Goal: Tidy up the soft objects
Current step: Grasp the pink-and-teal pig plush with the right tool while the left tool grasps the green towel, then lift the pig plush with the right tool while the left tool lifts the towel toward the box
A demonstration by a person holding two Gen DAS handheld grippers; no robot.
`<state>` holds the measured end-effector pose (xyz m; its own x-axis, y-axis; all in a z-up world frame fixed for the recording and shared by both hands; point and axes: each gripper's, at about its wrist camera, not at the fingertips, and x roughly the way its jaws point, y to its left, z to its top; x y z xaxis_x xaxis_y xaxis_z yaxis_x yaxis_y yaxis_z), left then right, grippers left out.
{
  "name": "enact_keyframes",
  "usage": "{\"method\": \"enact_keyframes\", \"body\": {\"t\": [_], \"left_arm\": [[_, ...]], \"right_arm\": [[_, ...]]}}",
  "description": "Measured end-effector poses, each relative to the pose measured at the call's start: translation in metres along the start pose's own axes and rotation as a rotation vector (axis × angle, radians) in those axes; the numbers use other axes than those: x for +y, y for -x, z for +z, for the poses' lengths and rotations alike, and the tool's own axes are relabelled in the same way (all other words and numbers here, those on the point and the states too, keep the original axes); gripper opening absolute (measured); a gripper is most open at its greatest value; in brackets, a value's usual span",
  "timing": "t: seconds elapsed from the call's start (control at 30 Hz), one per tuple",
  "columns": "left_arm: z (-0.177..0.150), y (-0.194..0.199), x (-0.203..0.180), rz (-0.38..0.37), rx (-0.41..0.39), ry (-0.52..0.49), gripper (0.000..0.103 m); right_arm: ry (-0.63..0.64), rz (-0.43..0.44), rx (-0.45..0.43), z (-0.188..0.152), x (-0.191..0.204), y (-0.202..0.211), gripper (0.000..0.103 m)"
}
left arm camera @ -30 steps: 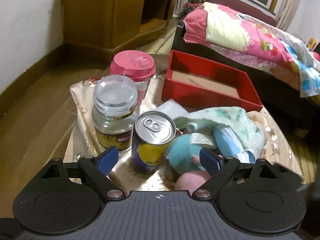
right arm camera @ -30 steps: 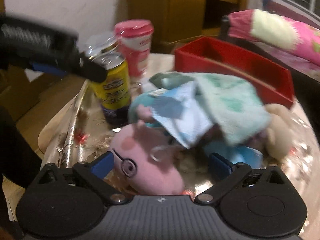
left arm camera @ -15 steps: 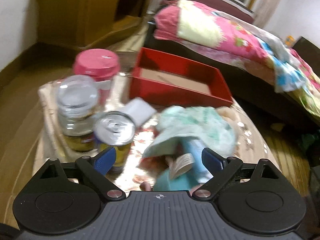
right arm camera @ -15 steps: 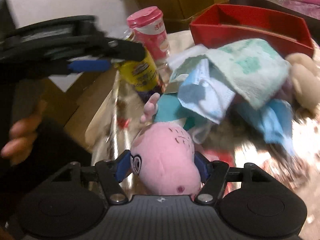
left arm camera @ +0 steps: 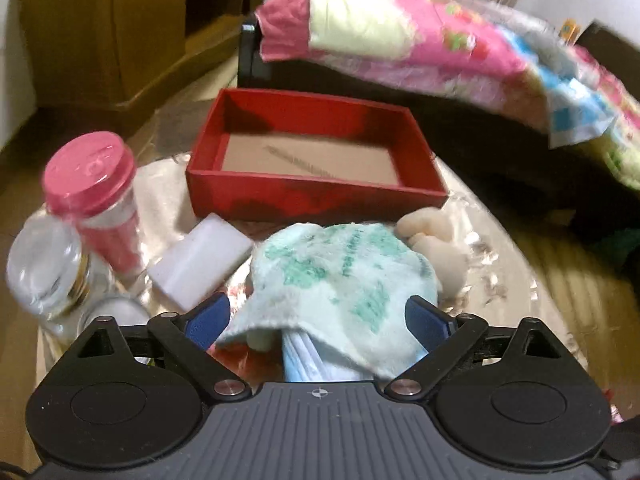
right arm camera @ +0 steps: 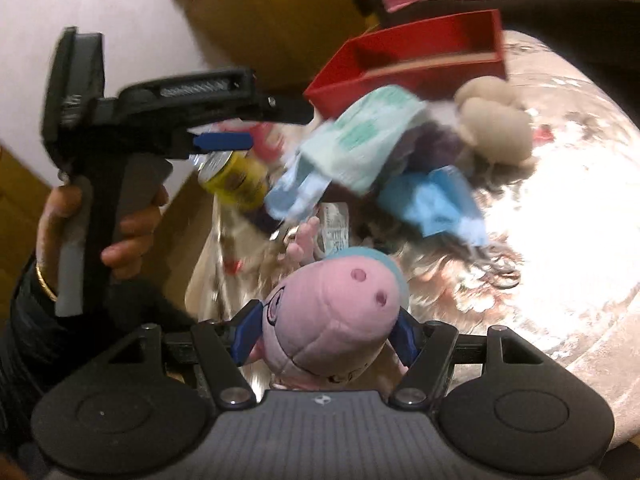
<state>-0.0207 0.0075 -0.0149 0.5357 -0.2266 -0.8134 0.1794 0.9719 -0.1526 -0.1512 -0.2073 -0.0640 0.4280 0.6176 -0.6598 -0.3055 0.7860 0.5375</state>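
Observation:
A pink pig plush (right arm camera: 332, 320) with a blue collar sits between the pads of my right gripper (right arm camera: 326, 332), which is shut on its head above the shiny tablecloth. My left gripper (left arm camera: 316, 320) is open and hovers over a green-and-white towel (left arm camera: 344, 276), whose near edge lies between the blue fingertips (left arm camera: 208, 318) without being pressed. The towel covers a blue cloth (right arm camera: 436, 204). A beige plush (left arm camera: 436, 240) lies to the right of the towel. Behind the pile stands a red box (left arm camera: 316, 148) with nothing in it.
On the left stand a pink-lidded cup (left arm camera: 92, 184), a glass jar (left arm camera: 44, 272) and a yellow can (right arm camera: 236, 176). A white block (left arm camera: 200, 264) lies before the box. A person's hand (right arm camera: 120, 232) grips the left tool. A bed with pink bedding (left arm camera: 420, 40) is beyond the table.
My right gripper closed on the pink pig plush, lifted it and rolled. My left gripper moved right, from in front of the can to over the towel, still open.

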Motion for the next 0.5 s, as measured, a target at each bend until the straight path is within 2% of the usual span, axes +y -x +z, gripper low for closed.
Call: {"method": "enact_keyframes", "body": {"t": [0.13, 0.17, 0.2, 0.23, 0.27, 0.3, 0.4, 0.5], "left_arm": [[0.008, -0.03, -0.01, 0.011, 0.082, -0.045, 0.066], [0.008, -0.038, -0.012, 0.021, 0.096, -0.057, 0.051], [0.008, -0.046, -0.012, 0.029, 0.11, -0.067, 0.043], [0.008, -0.055, -0.011, 0.029, 0.126, -0.069, 0.041], [0.008, -0.059, -0.01, 0.03, 0.135, -0.056, 0.029], [0.008, -0.063, -0.005, 0.025, 0.149, -0.026, 0.022], [0.009, -0.057, 0.007, -0.044, 0.137, 0.051, 0.016], [0.014, -0.043, 0.012, -0.082, 0.112, 0.055, 0.006]], "right_arm": [[-0.044, 0.0, -0.061, 0.009, -0.009, 0.004, 0.038], [-0.052, -0.002, -0.077, 0.013, -0.011, 0.009, 0.038], [-0.066, 0.0, -0.087, 0.014, -0.011, 0.009, 0.038], [-0.083, 0.008, -0.09, 0.015, -0.014, 0.01, 0.038], [-0.1, 0.015, -0.091, 0.015, -0.017, 0.01, 0.038], [-0.115, 0.023, -0.095, 0.016, -0.021, 0.01, 0.036], [-0.131, 0.043, -0.121, 0.017, -0.024, 0.018, 0.035], [-0.129, 0.041, -0.142, 0.018, -0.024, 0.022, 0.029]]}}
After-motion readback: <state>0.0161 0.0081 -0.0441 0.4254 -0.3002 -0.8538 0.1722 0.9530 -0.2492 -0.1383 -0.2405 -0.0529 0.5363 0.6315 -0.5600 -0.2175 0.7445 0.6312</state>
